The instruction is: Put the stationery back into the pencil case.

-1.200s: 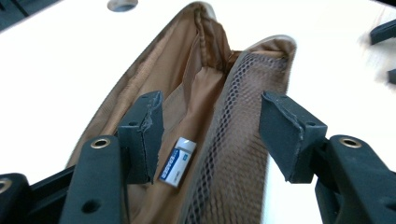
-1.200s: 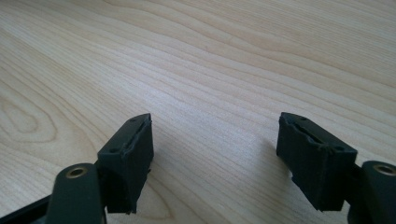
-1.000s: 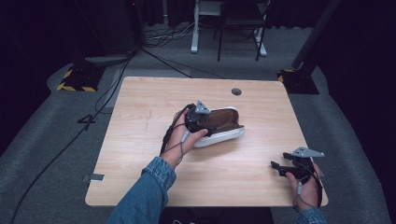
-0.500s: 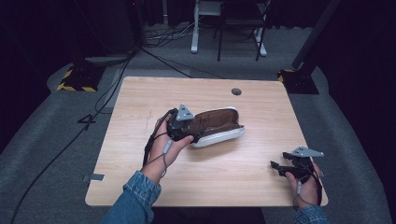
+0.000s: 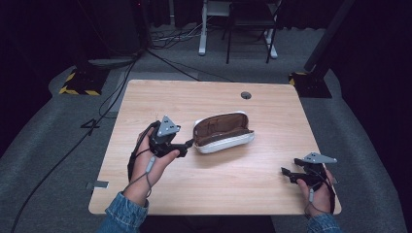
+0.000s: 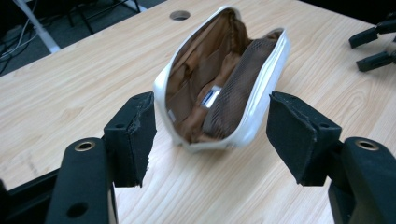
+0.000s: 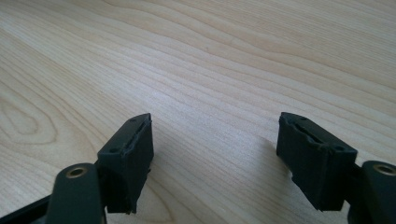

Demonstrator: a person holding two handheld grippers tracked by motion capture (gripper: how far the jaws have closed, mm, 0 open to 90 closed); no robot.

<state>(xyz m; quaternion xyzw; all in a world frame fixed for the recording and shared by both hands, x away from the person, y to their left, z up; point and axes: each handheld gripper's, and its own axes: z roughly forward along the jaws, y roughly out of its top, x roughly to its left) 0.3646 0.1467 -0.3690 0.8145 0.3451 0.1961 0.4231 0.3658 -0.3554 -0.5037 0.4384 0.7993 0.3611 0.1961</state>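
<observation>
Since the earlier frames the left gripper [image 5: 187,145] has been drawn back leftward off the pouch [image 5: 222,132], and its jaws have just been opening, with nothing pressed between them. Largest in the high view is the wooden table [image 5: 204,194], on which the pouch is laid roughly at the centre, unzipped, its brown lining turned up and its white shell underneath. Just left of the pouch the left gripper is held, pointed at its near end and close to it, though no contact is seen; in the left gripper view the pouch [image 6: 224,88] is framed beyond the two spread pads (the mesh pocket is visible inside). At the table's near right corner, well apart from the pouch, the right gripper [image 5: 286,173] is kept low over bare wood, its jaws likewise spread and empty, as is confirmed in the right gripper view [image 7: 215,154].
</observation>
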